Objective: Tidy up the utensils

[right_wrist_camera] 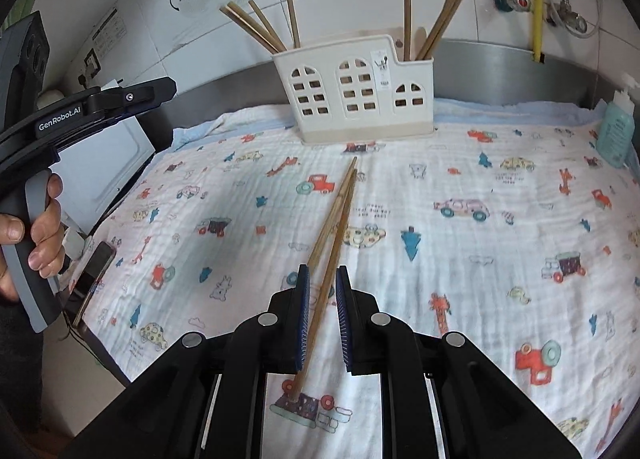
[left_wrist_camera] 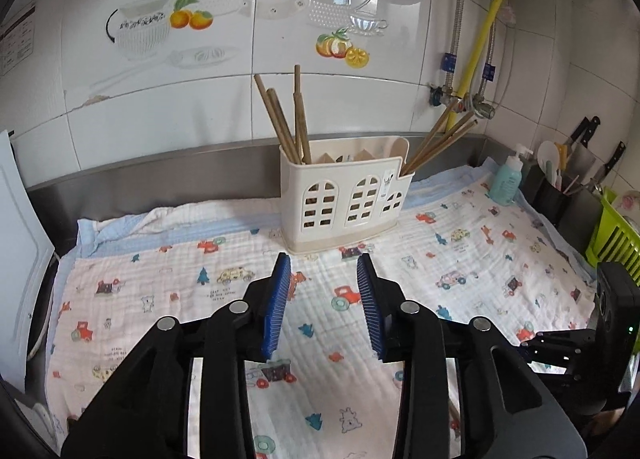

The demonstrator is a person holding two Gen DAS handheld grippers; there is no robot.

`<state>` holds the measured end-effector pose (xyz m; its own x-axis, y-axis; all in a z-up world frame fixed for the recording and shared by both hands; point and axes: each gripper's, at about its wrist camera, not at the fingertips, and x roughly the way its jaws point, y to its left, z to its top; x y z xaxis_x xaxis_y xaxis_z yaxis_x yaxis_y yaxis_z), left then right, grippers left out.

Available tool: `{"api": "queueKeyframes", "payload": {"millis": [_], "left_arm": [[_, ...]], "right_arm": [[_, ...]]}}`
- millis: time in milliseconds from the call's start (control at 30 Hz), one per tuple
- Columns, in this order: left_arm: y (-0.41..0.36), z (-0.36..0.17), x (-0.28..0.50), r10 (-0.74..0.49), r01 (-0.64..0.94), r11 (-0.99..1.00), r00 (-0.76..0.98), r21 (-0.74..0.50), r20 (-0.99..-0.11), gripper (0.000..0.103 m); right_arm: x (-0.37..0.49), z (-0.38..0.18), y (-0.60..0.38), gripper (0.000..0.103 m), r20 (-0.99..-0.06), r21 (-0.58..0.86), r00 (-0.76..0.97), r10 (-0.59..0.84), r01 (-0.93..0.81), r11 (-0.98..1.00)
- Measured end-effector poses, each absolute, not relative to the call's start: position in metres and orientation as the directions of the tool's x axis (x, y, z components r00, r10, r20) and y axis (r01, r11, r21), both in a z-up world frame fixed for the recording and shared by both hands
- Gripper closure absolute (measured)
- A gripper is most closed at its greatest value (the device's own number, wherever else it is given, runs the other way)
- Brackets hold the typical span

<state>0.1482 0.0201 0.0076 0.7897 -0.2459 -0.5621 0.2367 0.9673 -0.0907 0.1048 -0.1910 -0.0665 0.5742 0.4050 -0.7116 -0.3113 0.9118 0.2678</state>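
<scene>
Left gripper [left_wrist_camera: 325, 307] gapes empty over printed muslin cloth [left_wrist_camera: 460, 251]; right gripper [right_wrist_camera: 322, 319] straddles slim wooden chopsticks [right_wrist_camera: 334, 235] without pinching, slotted plastic holder [right_wrist_camera: 354, 89] far.

"GenRobot.AI" in white letters on the black plastic body of the left gripper [right_wrist_camera: 60, 119], seen from the right wrist cam. White muslin cloth w/ printed cars & trucks [right_wrist_camera: 460, 267] has small dark print lines under some cars, too small to read. Cream plastic window-cutout utensil holder [right_wrist_camera: 360, 91] has a small white sticker, illegible. Wall notice at far left [left_wrist_camera: 16, 39]: text unreadable.
</scene>
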Motion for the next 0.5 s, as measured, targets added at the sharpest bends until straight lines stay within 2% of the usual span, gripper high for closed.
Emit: {"api": "queueKeyframes", "payload": {"millis": [167,267,333,500], "left_arm": [[0.035,-0.011,0.14,-0.201,0.173,0.979,0.796,-0.103,-0.571,0.064],[0.042,-0.021,0.135,-0.182,0.142,0.983,0.794,-0.113,-0.58,0.06],[0.045,-0.027,0.133,-0.181,0.131,0.983,0.787,-0.127,-0.589,0.051],[0.051,-0.036,0.127,-0.164,0.107,0.986,0.784,-0.131,-0.598,0.051]], "right_arm": [[0.1,-0.085,-0.183,0.089,-0.731,0.293,0.549,0.405,-0.284,0.913],[0.098,-0.096,-0.177,0.089,-0.747,0.288,0.538,0.391,-0.268,0.919],[0.097,-0.102,-0.174,0.089,-0.757,0.284,0.53,0.383,-0.26,0.923],[0.098,-0.109,-0.169,0.089,-0.771,0.272,0.526,0.36,-0.239,0.932]]}}
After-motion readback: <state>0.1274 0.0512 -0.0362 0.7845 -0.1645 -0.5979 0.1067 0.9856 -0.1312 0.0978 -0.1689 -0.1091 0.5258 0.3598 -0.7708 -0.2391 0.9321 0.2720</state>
